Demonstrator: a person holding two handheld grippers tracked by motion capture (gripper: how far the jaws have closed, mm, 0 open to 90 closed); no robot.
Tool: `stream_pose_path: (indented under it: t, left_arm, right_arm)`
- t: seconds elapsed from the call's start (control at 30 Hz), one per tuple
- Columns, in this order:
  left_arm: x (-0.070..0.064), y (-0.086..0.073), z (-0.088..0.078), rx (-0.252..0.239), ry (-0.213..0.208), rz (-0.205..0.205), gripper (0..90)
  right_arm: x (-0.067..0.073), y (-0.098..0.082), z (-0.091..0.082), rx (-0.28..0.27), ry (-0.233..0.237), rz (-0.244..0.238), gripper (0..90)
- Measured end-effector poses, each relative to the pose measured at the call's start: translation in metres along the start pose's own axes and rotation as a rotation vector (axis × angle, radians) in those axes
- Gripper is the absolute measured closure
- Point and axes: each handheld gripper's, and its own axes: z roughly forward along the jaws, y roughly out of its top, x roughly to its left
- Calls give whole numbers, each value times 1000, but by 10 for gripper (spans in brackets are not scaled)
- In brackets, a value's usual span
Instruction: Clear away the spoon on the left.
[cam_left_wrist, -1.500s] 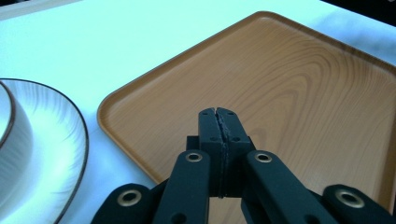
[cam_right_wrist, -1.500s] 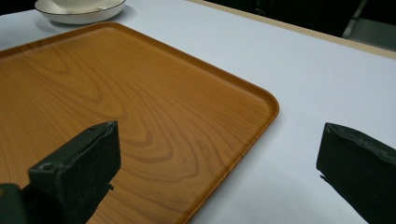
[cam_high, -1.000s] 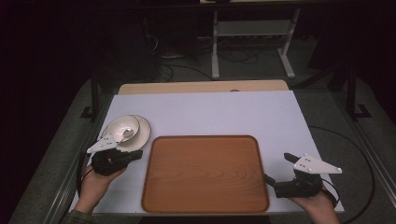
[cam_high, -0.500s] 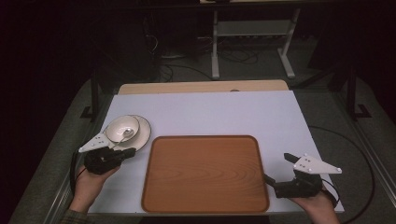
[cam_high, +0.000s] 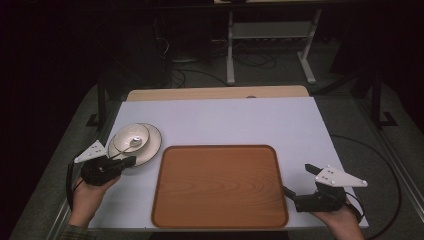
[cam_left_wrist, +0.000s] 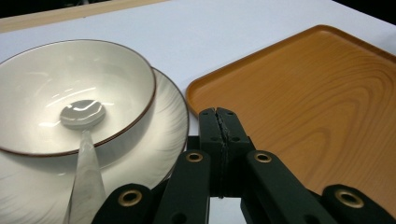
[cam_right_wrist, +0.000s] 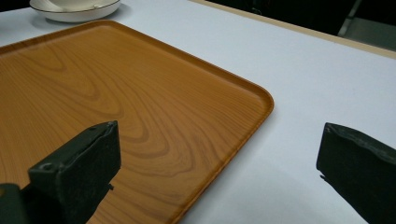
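The bowl sits on a plate at the left of the worktop, with a spoon lying in it, handle out over the near rim. The empty tray lies just beside the plate, to its right. The left gripper rests low at the plate's near edge, jaws pressed together on nothing, tips just short of the plate rim and close to the spoon handle. The right gripper waits at the tray's right edge with its jaws wide, 1 over the tray corner and 1 over the worktop.

The likely step is lifting the dishes onto the tray. To do it well, the left jaws need to part first, then slide 1 under and 1 over the plate rim, away from the spoon handle so it is not knocked out. Grip firmly, since the glazed rim looks slippery. Keep the stack level when lifting, or the bowl may slide on the plate.
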Motion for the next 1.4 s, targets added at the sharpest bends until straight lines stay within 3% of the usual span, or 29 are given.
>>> stream_pose_path:
  t: [0.73, 1.4]
  left_arm:
    - [27, -11, -18, -16, 89, -52, 895]
    - [48, -12, -20, -26, 171, -88, 896]
  right_arm:
    - [0, 0, 0, 1, -4, -4, 0]
    - [2, 0, 2, 10, 1, -9, 0]
